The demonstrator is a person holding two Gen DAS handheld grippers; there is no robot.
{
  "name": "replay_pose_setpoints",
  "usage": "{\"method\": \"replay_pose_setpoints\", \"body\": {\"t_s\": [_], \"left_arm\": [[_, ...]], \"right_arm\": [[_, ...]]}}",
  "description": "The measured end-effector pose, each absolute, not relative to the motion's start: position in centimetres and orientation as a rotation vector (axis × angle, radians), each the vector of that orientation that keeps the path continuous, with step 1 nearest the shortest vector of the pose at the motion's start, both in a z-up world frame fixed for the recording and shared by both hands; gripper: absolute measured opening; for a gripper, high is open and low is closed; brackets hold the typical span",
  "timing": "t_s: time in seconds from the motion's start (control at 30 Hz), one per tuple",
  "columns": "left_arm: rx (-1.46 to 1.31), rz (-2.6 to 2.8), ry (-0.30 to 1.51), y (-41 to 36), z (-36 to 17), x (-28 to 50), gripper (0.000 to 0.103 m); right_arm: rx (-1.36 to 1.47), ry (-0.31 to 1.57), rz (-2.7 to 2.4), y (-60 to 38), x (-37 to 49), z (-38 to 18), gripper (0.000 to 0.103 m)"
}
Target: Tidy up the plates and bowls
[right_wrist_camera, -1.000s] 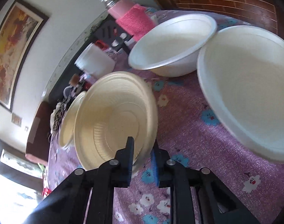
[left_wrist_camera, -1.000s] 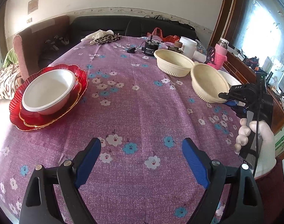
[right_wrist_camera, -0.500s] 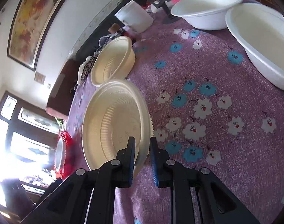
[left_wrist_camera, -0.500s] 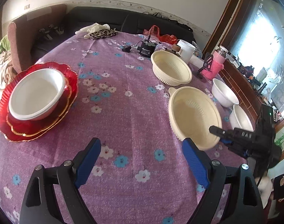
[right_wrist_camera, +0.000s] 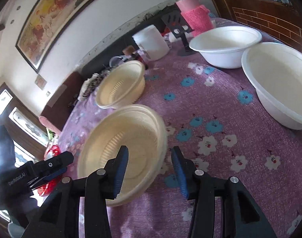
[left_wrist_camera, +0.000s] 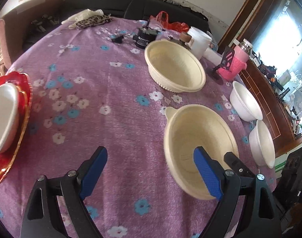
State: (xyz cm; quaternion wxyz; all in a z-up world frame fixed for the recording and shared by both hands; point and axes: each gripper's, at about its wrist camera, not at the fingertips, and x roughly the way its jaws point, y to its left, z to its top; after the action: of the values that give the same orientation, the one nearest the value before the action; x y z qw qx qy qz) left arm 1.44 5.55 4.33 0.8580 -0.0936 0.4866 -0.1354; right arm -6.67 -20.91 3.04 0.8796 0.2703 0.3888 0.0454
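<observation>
Right tongs (right_wrist_camera: 149,170) are opening; the near rim of the cream ribbed plastic bowl (right_wrist_camera: 129,148) sits between the blue pads but they no longer press it, so this reads as a release. The bowl rests on the purple flowered cloth of the surface (right_wrist_camera: 220,103), toward the right side and short of the near edge, tilted in the right wrist view (blur on its rim, probably settling).

Left tongs (left_wrist_camera: 151,175) stand wide with nothing between them, hovering over bare cloth just left of that bowl, likely lining up to take it over.

A second cream ribbed bowl (left_wrist_camera: 174,70) sits further back toward the far right; the two match, so nesting them looks like the aim. Two white smooth bowls (left_wrist_camera: 245,102) (left_wrist_camera: 262,143) sit side by side at the right edge, rims nearly touching. At the left edge a white bowl (left_wrist_camera: 3,115) already sits inside a stack of red scalloped plates (left_wrist_camera: 22,123), apparently sorted.
</observation>
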Motion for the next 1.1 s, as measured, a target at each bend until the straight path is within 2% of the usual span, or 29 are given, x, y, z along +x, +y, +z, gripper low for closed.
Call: {"method": "replay_pose_setpoints", "body": {"t_s": [0.23, 0.3, 0.37, 0.4, 0.43, 0.47, 1.1], "left_arm": [[-0.120, -0.321, 1.037, 2.1, 2.0, 2.0, 0.088], [-0.102, -0.335, 1.029, 1.2, 1.6, 1.8, 0.086], [-0.093, -0.349, 1.008, 0.7, 1.6, 1.4, 0.063], [-0.073, -0.362, 1.014, 0.2, 1.5, 1.3, 0.037], [-0.057, -0.374, 1.027, -0.2, 1.3, 1.3, 0.024], [-0.050, -0.382, 1.037, -0.5, 1.2, 1.3, 0.022], [-0.127, -0.340, 0.926, 3.8, 5.0, -3.1, 0.023]], "right_arm": [[0.564, 0.868, 0.054, -21.3, -6.0, 1.6, 0.048], [0.554, 0.869, 0.054, -21.2, -6.1, 1.7, 0.045], [0.547, 0.874, 0.057, -21.0, -6.1, 1.7, 0.040], [0.541, 0.875, 0.060, -20.8, -6.1, 1.7, 0.031], [0.533, 0.878, 0.063, -20.7, -6.1, 1.7, 0.027], [0.522, 0.883, 0.067, -20.4, -6.0, 1.6, 0.023], [0.435, 0.800, 0.147, -17.7, -7.4, 3.6, 0.022]]}}
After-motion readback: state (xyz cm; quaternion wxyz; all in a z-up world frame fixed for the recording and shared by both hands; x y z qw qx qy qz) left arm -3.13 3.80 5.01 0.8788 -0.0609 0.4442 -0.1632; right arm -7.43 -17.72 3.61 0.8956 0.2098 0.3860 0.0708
